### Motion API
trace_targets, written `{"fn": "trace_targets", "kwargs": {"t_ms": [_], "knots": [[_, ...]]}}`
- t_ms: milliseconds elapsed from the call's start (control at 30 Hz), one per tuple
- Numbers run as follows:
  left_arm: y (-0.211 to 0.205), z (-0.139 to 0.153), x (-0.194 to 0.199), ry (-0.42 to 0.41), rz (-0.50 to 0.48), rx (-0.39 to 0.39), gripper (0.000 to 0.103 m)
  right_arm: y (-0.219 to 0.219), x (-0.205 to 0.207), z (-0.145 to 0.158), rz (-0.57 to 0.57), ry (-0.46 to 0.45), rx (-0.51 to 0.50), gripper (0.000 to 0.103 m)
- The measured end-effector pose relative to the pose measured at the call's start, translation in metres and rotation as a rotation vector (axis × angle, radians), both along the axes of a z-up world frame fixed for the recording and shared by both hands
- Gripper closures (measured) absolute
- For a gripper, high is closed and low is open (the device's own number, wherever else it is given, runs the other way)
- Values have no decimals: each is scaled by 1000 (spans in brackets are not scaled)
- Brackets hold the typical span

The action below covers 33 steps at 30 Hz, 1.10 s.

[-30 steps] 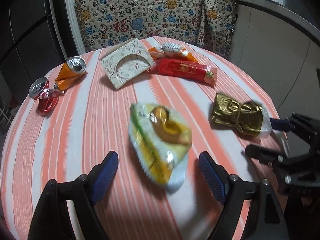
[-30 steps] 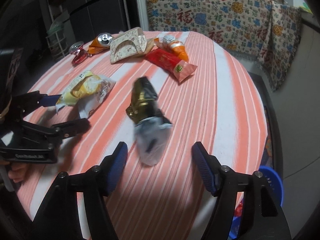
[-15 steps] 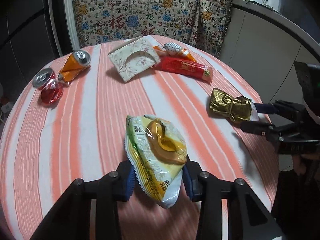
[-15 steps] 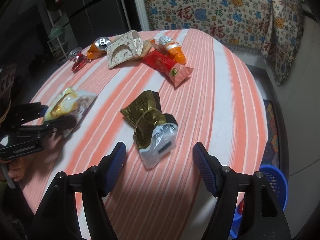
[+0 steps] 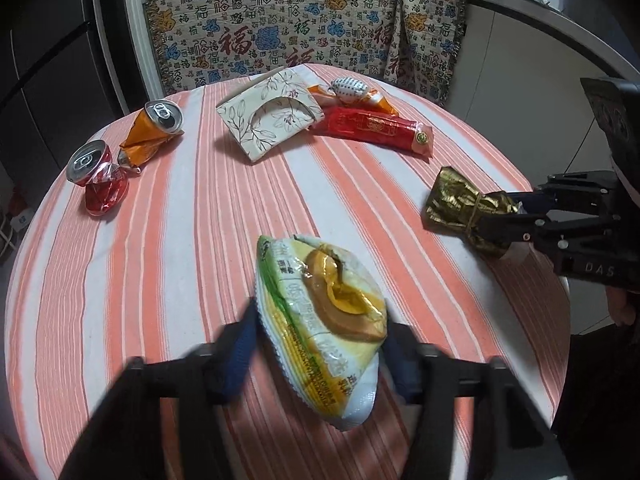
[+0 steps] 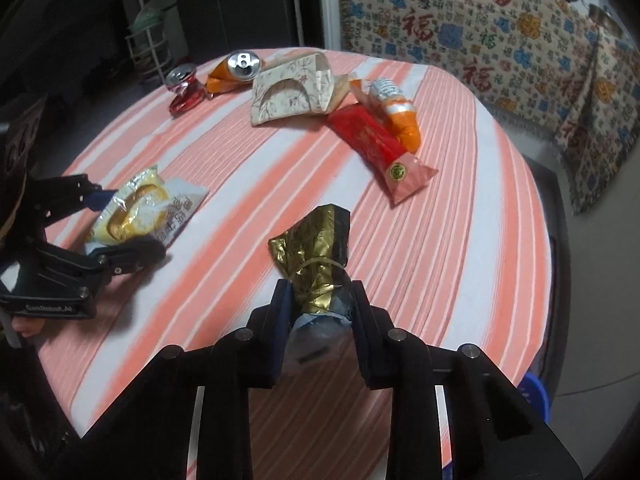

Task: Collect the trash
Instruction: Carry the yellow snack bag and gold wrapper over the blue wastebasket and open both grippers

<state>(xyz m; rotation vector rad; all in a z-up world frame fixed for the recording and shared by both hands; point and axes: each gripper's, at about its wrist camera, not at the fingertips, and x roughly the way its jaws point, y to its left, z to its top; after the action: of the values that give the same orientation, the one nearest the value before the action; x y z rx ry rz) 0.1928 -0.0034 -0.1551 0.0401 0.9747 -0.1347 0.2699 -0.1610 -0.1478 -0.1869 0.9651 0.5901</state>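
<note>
My left tongs [image 5: 320, 344] are closing on the yellow-and-white snack wrapper [image 5: 324, 320], the blue pads pressing its two sides; the wrapper sits low over the striped counter [image 5: 180, 240] at its near edge. From the right wrist view I see the same tongs [image 6: 120, 224] from the side, with the wrapper [image 6: 148, 208] pinched between them and a few printed characters on its white end, too small for me to read. Grey lettering on that tool's body is too blurred to read for sure.

Further right, my right tongs [image 6: 320, 308] are closing on the gold foil bag [image 6: 316, 256], clamped on its neck just below a rubber band, with the crumpled gold end sticking forward over the counter. In the left wrist view those tongs [image 5: 508, 216] come in from the right edge, gripping the gold bag [image 5: 460, 208]; the tool's body reads "DAS".

Across the far side of the counter, from left to right, lie a crushed red can [image 5: 98, 184], a crushed orange can [image 5: 154, 132] touching it, a flattened floral tissue box [image 5: 268, 116], an orange packet [image 5: 352, 92] with a white patterned piece on top, and a long red wrapper [image 5: 376, 130] with a round green-and-yellow seal at its end. Behind hangs a patterned cloth [image 5: 300, 28] printed again and again with the red character "福".
</note>
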Motion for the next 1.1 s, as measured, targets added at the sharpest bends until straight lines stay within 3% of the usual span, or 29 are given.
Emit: {"fn": "trace_targets", "kwargs": {"t_ms": [233,633,800,1100], "knots": [[10,8,-10,-30,47,-105,72,-33,-11,17,-72,-8,118,77],[-30,30,-18,-75,9,-105,73,-69,-26,21,-143,-14,175,77],[-64,37,-16,-73,-46,-115,73,-92,-30,25,-190,-28,197,77],[-163,49,1,-58,-214,-182,73,-184,-45,29,-390,-42,221,77]]}}
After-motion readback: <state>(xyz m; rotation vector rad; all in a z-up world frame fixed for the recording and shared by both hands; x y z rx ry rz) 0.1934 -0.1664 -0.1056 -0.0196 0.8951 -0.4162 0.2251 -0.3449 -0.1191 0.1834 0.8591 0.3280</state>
